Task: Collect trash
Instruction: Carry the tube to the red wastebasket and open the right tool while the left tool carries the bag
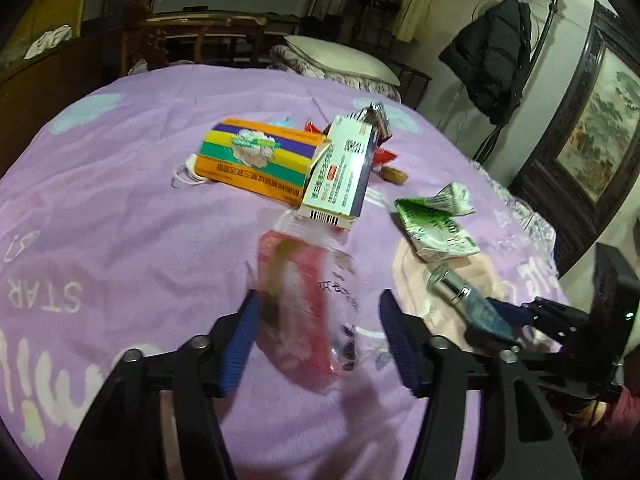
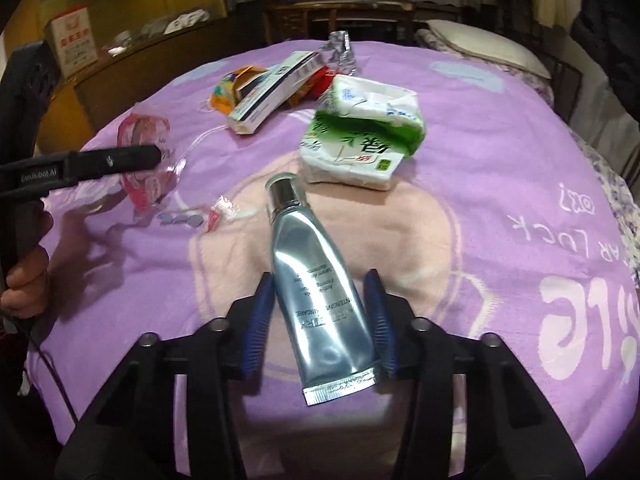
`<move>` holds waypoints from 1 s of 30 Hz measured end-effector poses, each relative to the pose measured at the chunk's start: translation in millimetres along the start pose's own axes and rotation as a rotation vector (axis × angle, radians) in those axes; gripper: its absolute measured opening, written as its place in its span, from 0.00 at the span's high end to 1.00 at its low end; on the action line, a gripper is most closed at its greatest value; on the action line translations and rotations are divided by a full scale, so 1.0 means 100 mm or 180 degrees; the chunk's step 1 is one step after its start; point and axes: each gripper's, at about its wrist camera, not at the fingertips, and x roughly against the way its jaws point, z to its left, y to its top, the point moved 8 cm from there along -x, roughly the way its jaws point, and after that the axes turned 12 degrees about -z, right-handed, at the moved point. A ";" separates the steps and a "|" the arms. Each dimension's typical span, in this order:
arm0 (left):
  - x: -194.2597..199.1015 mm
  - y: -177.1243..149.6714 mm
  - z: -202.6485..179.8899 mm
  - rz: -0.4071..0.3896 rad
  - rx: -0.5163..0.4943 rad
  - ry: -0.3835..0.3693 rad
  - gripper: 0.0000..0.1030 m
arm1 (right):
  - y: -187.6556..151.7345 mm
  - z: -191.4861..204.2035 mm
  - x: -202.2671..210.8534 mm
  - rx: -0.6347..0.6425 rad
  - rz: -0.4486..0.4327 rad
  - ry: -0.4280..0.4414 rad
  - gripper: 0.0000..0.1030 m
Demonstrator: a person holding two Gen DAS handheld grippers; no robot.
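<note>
A clear plastic bottle with a red label (image 1: 304, 300) lies on the purple blanket (image 1: 100, 200) between the blue pads of my left gripper (image 1: 316, 296). The left pad is at its side and a gap shows at the right pad, so the gripper is open. One black finger (image 2: 120, 158) of that gripper shows over the bottle (image 2: 144, 160) in the right wrist view. My right gripper (image 2: 320, 280) is shut on a silver tube (image 2: 316, 280), which sits slanted between the pads with its cap pointing away. The left wrist view shows that gripper (image 1: 500, 316) holding the tube (image 1: 456, 288) by its tail.
More trash lies farther back on the bed: a striped orange box (image 1: 256, 156), a white box (image 1: 340, 176), a green tissue pack (image 2: 360, 140), a foil wrapper (image 2: 340, 52) and a face mask (image 1: 186, 176). A pillow (image 1: 340, 56) lies beyond. A hand (image 2: 24, 272) grips the left handle.
</note>
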 end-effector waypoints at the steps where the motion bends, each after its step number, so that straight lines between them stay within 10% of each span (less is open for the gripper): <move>1: -0.05 -0.02 0.00 0.0037 -0.0041 0.0042 0.35 | 0.00 0.01 -0.01 0.0017 0.0002 -0.0022 0.57; 7: -0.10 -0.10 -0.04 0.0124 -0.0049 0.0014 0.58 | 0.00 0.01 0.01 0.0060 -0.0016 -0.0084 0.58; 20: 0.61 0.13 -0.69 -0.0229 -0.0107 0.0020 0.59 | 0.08 -0.30 0.47 -0.0552 -0.0336 0.0288 0.69; 23: 0.67 0.20 -1.00 -0.0258 -0.0222 -0.0130 0.59 | 0.07 -0.55 0.73 -0.0623 -0.0390 0.0247 0.92; 30: 0.52 0.12 -1.78 -0.0148 -0.0373 -0.0537 0.59 | -0.22 -1.23 1.04 -0.1191 -0.0269 0.0189 0.92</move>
